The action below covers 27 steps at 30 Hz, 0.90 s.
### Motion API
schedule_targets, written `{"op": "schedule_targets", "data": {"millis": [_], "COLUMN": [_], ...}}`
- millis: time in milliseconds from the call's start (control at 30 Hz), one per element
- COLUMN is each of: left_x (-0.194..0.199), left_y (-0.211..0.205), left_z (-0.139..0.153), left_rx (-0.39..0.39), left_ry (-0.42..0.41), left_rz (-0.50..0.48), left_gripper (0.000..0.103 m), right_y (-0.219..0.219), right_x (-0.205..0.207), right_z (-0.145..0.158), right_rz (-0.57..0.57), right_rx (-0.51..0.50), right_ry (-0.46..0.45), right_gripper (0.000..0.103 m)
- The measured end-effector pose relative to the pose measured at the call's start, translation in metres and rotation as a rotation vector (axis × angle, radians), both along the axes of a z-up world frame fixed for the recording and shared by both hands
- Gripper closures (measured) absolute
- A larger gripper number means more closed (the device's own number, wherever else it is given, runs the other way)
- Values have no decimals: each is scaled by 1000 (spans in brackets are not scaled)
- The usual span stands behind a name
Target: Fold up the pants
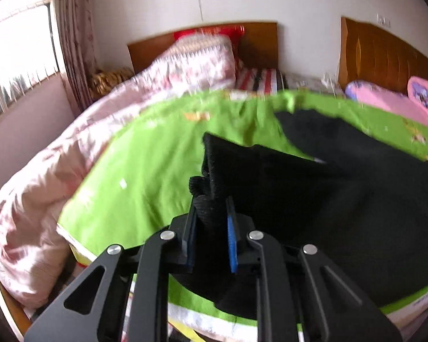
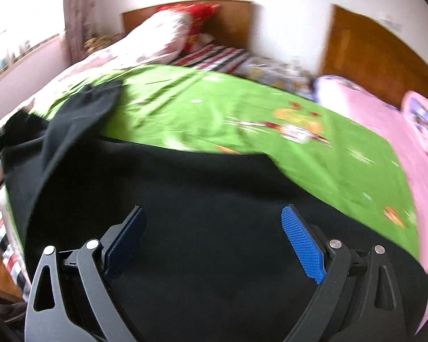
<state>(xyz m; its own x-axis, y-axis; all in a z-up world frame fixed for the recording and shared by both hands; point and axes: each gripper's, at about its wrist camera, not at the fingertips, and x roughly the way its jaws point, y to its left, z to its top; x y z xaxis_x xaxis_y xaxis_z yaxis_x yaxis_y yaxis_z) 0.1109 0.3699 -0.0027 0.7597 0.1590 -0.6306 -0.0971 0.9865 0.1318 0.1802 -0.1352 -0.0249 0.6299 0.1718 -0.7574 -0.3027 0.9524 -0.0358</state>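
Note:
Black pants [image 1: 342, 199] lie on a bright green bedsheet [image 1: 157, 156]. My left gripper [image 1: 211, 208] is shut on a ribbed black edge of the pants, which stands bunched up between the blue pads and is lifted off the sheet. In the right wrist view the pants [image 2: 199, 199] spread wide across the near part of the green sheet [image 2: 242, 114]. My right gripper [image 2: 214, 213] is open and empty just above the black cloth, its blue pads [image 2: 302, 248] far apart.
A pink floral quilt [image 1: 57, 171] is heaped at the left of the bed. Pillows and a red cushion [image 1: 208, 32] lie by the wooden headboard [image 1: 259, 42]. Pink bedding [image 2: 399, 131] lies at the right. A window [image 1: 17, 57] is at the left.

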Motion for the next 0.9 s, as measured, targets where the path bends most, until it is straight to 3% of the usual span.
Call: {"op": "schedule_targets", "data": {"millis": [133,233,333,433,500,567,633,667,700,800,833,900], "left_x": [12,33,50,52,51,49,42,39,34,23,25,32], "left_y": [-10,-2,27,38,37,37,35,34,30,-2,-23,-45], "left_z": [16,3,-29,-49,-48,-42,-25,-14,-2,25,25,19], "left_rx": [95,126,52,4,46,104,183,183,162,28,0,-19], "left_ry": [-4,61,161,188,170,150,92,57,23,-32,-9,41], "left_rz": [-3,50,120,130,157,203,278,285,275,122,24,-71], "left_gripper": [86,86,87,86,73,46,31,29,29,26,26,26], "right_y": [37,48,43,43,48,59,75,84,95,111,115,119], "right_x": [25,39,41,41,39,34,30,29,29,40,50,63], "right_z": [-9,-27,-40,-35,-22,5,28,36,44,46,40,31], "right_rz": [57,39,19,20,11,34,82,101,124,160,160,156], "right_rx": [-8,-55,-20,-37,-44,-4,20,19,14,43,77,121], "right_ry": [29,69,92,102,59,-29,-100,-129,-155,-129,-88,-28], "right_gripper": [11,11,11,11,11,11,11,11,11,11,11,11]}}
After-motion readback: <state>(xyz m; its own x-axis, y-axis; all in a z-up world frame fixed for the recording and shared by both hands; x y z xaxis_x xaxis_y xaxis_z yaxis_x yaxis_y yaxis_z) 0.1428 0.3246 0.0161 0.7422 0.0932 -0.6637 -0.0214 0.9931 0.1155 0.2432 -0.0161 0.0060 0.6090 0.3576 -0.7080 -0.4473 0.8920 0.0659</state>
